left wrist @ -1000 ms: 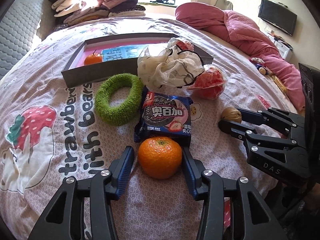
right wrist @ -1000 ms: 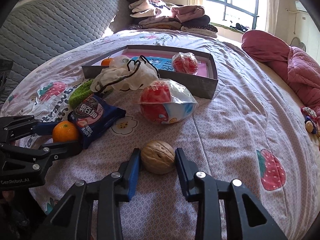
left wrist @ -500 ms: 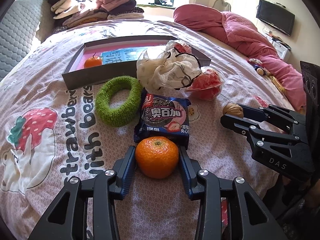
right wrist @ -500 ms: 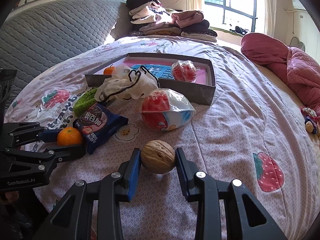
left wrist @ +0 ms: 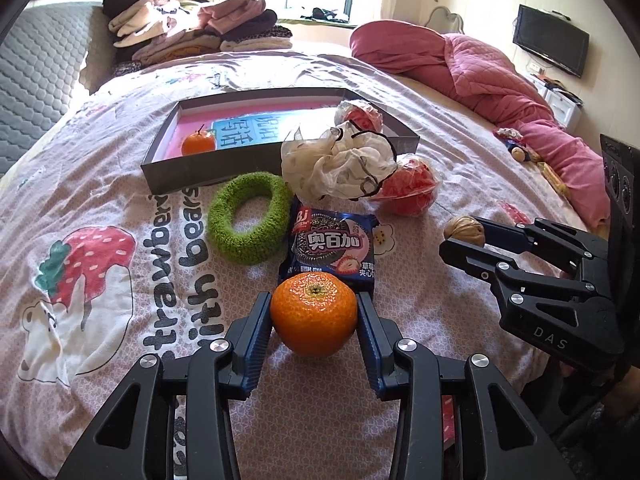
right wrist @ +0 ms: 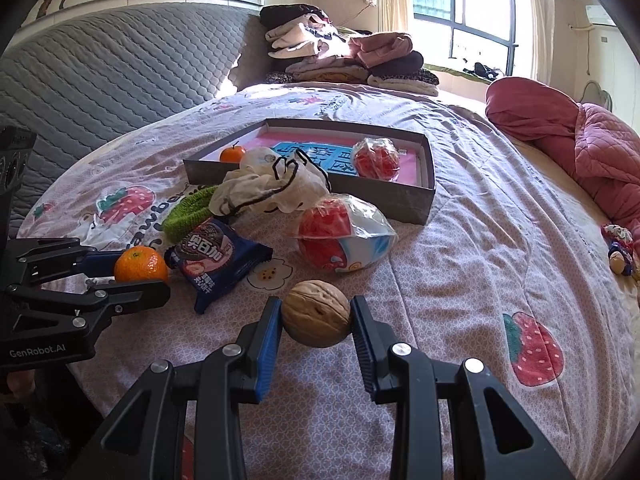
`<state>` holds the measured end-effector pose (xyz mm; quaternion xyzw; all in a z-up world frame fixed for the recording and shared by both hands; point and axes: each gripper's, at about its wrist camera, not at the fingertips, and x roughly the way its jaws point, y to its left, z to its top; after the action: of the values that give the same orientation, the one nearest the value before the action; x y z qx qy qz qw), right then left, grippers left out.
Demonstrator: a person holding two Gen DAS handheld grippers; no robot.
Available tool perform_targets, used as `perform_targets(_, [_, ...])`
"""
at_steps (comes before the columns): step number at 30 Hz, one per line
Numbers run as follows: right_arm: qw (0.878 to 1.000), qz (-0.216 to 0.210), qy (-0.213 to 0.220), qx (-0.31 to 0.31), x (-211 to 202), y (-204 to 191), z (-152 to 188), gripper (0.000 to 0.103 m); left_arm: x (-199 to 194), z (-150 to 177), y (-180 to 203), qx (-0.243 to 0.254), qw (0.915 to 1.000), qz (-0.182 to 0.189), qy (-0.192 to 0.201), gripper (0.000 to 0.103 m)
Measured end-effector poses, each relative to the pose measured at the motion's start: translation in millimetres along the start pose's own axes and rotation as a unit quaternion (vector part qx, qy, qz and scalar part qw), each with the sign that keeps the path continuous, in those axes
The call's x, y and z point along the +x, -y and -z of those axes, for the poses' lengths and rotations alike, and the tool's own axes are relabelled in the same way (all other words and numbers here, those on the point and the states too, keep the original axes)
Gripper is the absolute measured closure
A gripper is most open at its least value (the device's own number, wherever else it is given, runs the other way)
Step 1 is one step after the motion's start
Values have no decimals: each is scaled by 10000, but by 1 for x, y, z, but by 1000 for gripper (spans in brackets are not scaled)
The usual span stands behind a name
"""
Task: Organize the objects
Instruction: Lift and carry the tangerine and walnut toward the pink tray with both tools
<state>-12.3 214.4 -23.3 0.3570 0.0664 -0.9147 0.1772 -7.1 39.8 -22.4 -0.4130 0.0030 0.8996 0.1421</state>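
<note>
On the bed [left wrist: 120, 208], your left tongs [left wrist: 314, 322] have just closed and now pinch the orange [left wrist: 314, 314], just in front of the blue biscuit packet [left wrist: 332, 246]. Your right tongs [right wrist: 316, 318] clamp the walnut [right wrist: 316, 313]. The grey box [right wrist: 424, 196] sits beyond, holding a second orange [right wrist: 232, 154].

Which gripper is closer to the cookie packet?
Left. The left gripper holds an orange right against the cookie packet's near edge. The right gripper holds a walnut farther off to the packet's right.
</note>
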Motion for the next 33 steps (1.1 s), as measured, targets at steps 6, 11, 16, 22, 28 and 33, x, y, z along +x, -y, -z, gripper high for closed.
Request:
perform_targets(6, [10000,-15,83,-36,-6,-6,-2,68,-5,0,2,51,9999,-61,82,61])
perform_targets(11, [9998,-37,165,-83,-12,-13,-5,68,-10,-2,1,55,9998,-138,130,61])
perform_targets(16, [9994,-86,313,-113,-22,-22,-11,68,-14,-3,-2,52,9995,-248,180,61])
perform_targets(22, [9989,-137,425,-143,-29,-31,-17,68,-20,-5,-4,37,9993,-283,243,61])
perform_targets(28, [9985,-142,506,-155,-34,-36,-20,68,-26,-7,-6,-2,9990,-283,332,61])
perform_targets(33, [9980,-175,585,-149,-37,-36,-24,68,-30,-12,-9,-42,9986,-316,414,61])
